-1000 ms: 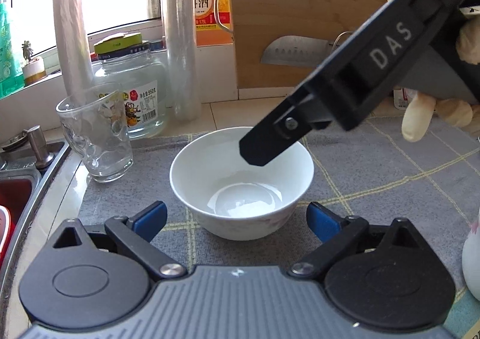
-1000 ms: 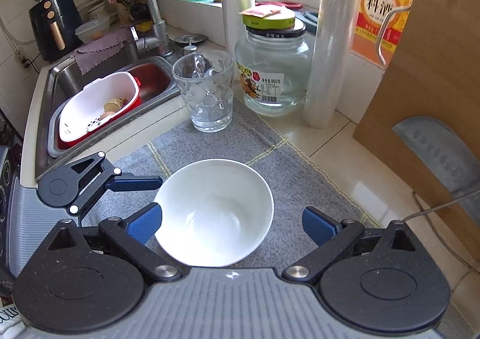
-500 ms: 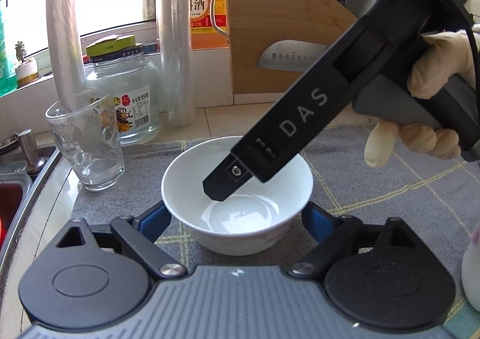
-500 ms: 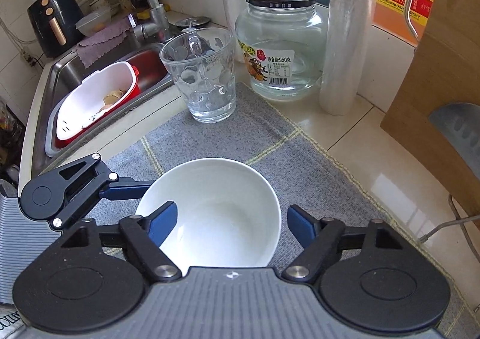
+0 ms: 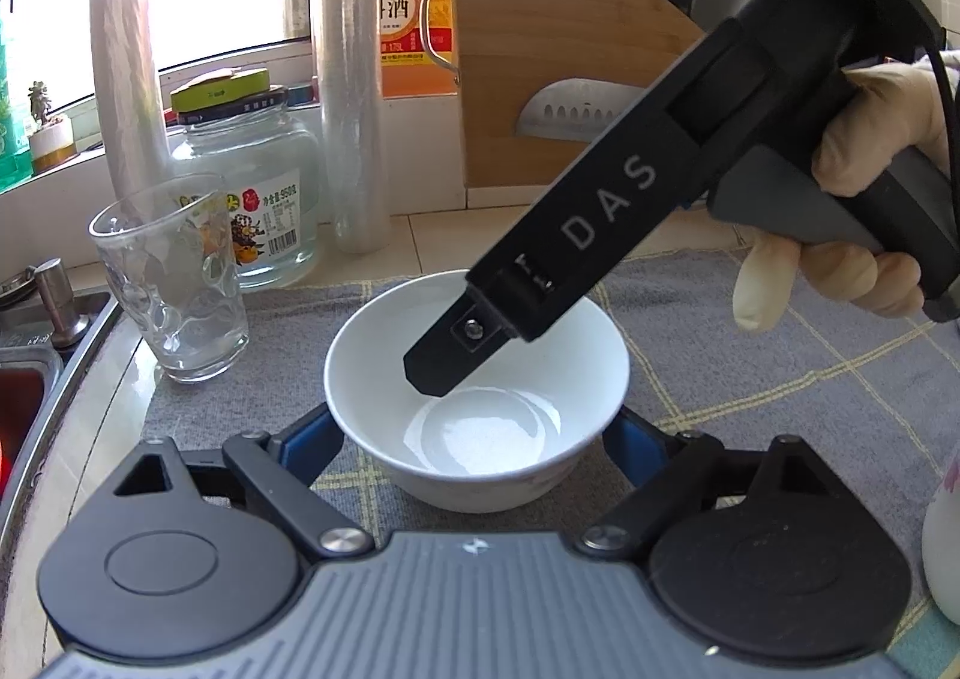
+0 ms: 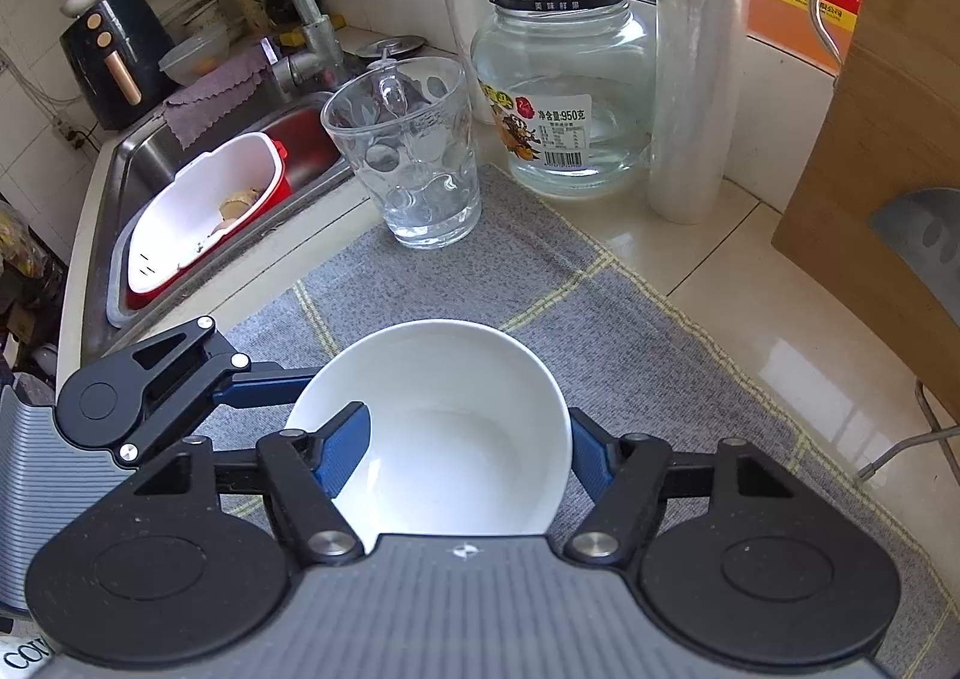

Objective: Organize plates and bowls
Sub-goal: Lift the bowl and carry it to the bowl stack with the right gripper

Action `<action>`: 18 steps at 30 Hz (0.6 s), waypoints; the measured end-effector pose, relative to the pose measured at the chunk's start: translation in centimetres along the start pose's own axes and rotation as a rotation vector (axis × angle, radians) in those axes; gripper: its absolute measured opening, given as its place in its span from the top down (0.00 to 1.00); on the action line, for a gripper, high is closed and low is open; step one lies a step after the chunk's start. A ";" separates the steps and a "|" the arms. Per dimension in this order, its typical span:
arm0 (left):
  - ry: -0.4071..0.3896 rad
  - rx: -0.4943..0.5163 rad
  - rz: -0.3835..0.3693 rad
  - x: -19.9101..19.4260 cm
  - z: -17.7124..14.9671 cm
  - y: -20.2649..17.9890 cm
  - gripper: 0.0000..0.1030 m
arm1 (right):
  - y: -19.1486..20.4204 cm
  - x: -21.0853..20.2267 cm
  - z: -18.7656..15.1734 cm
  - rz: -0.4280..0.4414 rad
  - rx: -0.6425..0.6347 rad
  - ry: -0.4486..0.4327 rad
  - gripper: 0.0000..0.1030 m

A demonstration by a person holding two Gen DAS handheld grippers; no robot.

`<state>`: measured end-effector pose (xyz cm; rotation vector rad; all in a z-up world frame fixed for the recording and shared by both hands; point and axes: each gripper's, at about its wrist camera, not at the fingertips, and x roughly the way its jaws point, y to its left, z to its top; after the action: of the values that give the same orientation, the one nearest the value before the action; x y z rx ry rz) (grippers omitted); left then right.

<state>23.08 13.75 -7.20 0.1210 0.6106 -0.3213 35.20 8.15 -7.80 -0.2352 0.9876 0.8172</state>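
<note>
**White bowl gripped from two sides on the grey mat**

Kitchen counter by a bright window, seen first from the left wrist: a grey checked mat (image 5: pixel 750 355) covers the worktop, and the white bowl (image 5: pixel 480 439) sits on it, nothing in it but a glossy sheen at the bottom. The left gripper (image 5: pixel 474 442) has its blue pads against the bowl's outer wall on both sides, gripping it. One finger of the right gripper (image 5: pixel 447 364), held by a gloved hand (image 5: pixel 864 199), reaches down inside the bowl. Behind stand a dimpled drinking glass (image 5: pixel 174 283), seemingly empty, and a clear lidded jar (image 5: pixel 252 193).

From the right wrist, the bowl (image 6: pixel 456 439) lies between the right gripper's (image 6: pixel 462 451) fingers: the left pad is inside the bowl against its wall, the right pad outside the opposite rim. Its jaws have just been closing, and whether both pads press yet I cannot tell. The left gripper's (image 6: pixel 270 385) blue finger touches the bowl's far side. In the sink (image 6: pixel 198 156) sits a red tub holding a white colander (image 6: pixel 204 205) with food scraps. The glass (image 6: pixel 414 156) and jar (image 6: pixel 564 96) stand beyond the mat (image 6: pixel 600 349).
</note>
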 end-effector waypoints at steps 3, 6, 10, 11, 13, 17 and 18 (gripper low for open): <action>0.004 0.006 -0.001 -0.1 0.0 -0.2 0.10 | 0.2 -0.3 -0.1 -0.002 -0.004 0.004 0.27; 0.009 0.013 -0.007 -0.4 0.0 -0.4 0.10 | 0.4 -0.8 -0.3 -0.001 -0.007 0.000 0.27; 0.012 0.030 -0.017 -1.3 0.3 -0.8 0.10 | 0.8 -2.0 -0.8 0.006 0.000 -0.005 0.27; 0.011 0.036 -0.018 -1.7 0.4 -1.0 0.10 | 1.0 -2.3 -1.0 0.005 -0.003 -0.007 0.27; 0.011 0.044 -0.019 -2.4 0.6 -1.4 0.10 | 1.4 -3.1 -1.3 0.007 -0.007 -0.014 0.27; 0.003 0.052 -0.027 -4.0 1.0 -2.4 0.10 | 2.2 -5.0 -2.0 0.007 -0.003 -0.032 0.27; -0.003 0.055 -0.031 -4.4 1.1 -2.6 0.10 | 2.5 -5.5 -2.3 0.001 -0.005 -0.036 0.27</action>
<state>19.44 12.18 -3.81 0.1637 0.6018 -0.3686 30.37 5.91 -4.14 -0.2234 0.9520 0.8228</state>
